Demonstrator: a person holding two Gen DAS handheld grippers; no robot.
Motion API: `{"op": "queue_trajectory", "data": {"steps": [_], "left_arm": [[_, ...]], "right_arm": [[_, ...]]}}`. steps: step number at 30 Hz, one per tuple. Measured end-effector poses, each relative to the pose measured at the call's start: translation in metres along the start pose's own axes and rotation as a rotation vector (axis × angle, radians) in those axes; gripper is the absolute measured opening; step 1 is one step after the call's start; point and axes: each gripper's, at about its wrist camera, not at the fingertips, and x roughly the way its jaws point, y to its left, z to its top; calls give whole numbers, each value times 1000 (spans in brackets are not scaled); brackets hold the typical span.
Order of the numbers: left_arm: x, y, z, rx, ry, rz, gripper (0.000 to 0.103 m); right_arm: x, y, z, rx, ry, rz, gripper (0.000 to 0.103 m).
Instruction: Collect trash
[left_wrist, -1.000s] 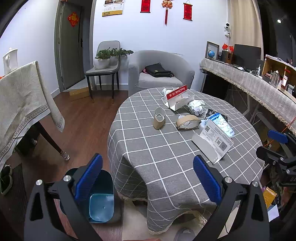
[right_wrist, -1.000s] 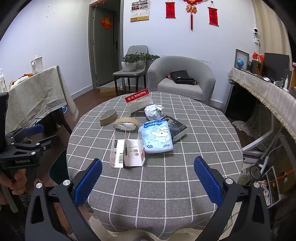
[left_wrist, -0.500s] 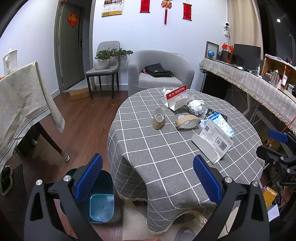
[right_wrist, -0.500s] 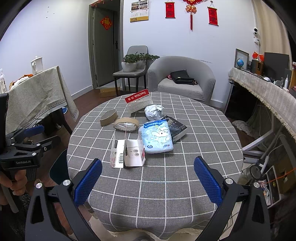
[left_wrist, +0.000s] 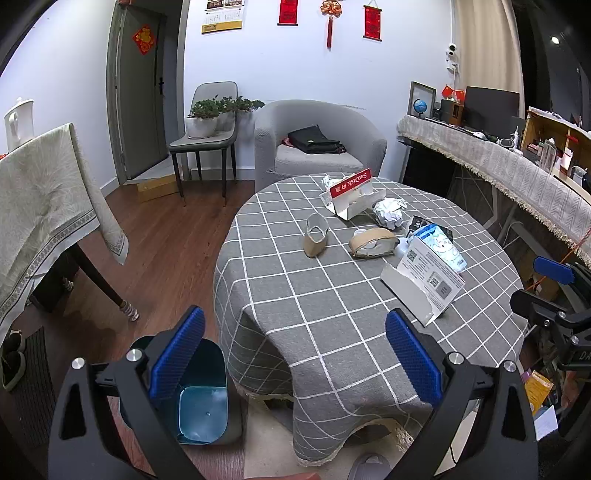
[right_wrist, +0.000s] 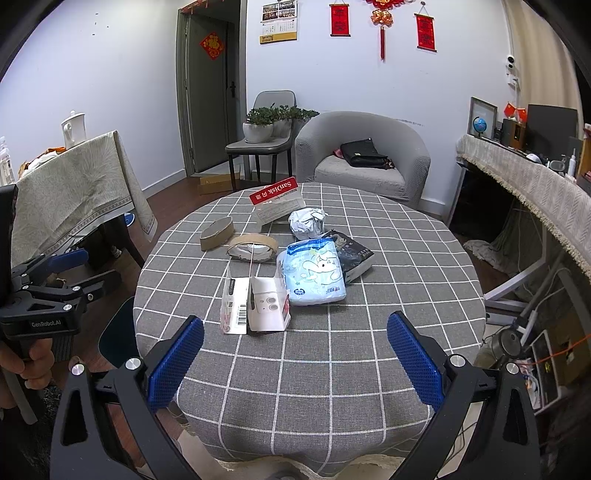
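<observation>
Trash: seven pieces are counted on the round counter (right_wrist: 406, 295), gathered in its far half.
Cardboard rings: two are seen; the narrow ring (right_wrist: 217, 233) stands on edge, and the wide ring (right_wrist: 252, 246) lies flat just beside it.
Red-labelled packet (right_wrist: 277, 201): one, propped at a tilt near the far edge, its long axis running left to right.
Crumpled paper ball (right_wrist: 306, 221): one, just beside the red-labelled packet.
Blue tissue pack (right_wrist: 316, 271): one, lying flat, its long axis pointing from the near edge towards the far edge.
Black packet (right_wrist: 351, 253): one, touching the blue tissue pack on its right side.
White carton (right_wrist: 255, 304): one, opened out and standing nearest the right tool, its long axis left to right.
Open room: the near half and right side of the counter are left bare; the cloth is draped over the edge all round.
Bin (left_wrist: 201, 406): one, open-topped, placed on the floor just beside the counter's left edge, under the left tool.
Left tool (left_wrist: 295, 369): released, with nothing between the pads, held over the counter's left edge.
Right tool (right_wrist: 295, 365): released and unloaded, held above the near edge.
Person's hand (right_wrist: 35, 363): seen gripping the left tool's handle.
</observation>
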Motion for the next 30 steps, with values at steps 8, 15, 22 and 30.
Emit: {"op": "queue_trajectory", "data": {"steps": [8, 15, 22, 30], "left_arm": [[2, 2, -1, -5, 1, 0, 100], [-1, -1, 0, -6, 2, -6, 100], [-5, -6, -1, -8, 6, -20, 100], [0, -8, -2, -6, -2, -44, 100]], "right_arm": [[-1, 1, 1, 0, 0, 0, 100], [-2, 1, 1, -1, 1, -1, 100], [1, 1, 1, 1, 5, 1, 100], [-1, 0, -1, -9, 4, -12, 100]]}}
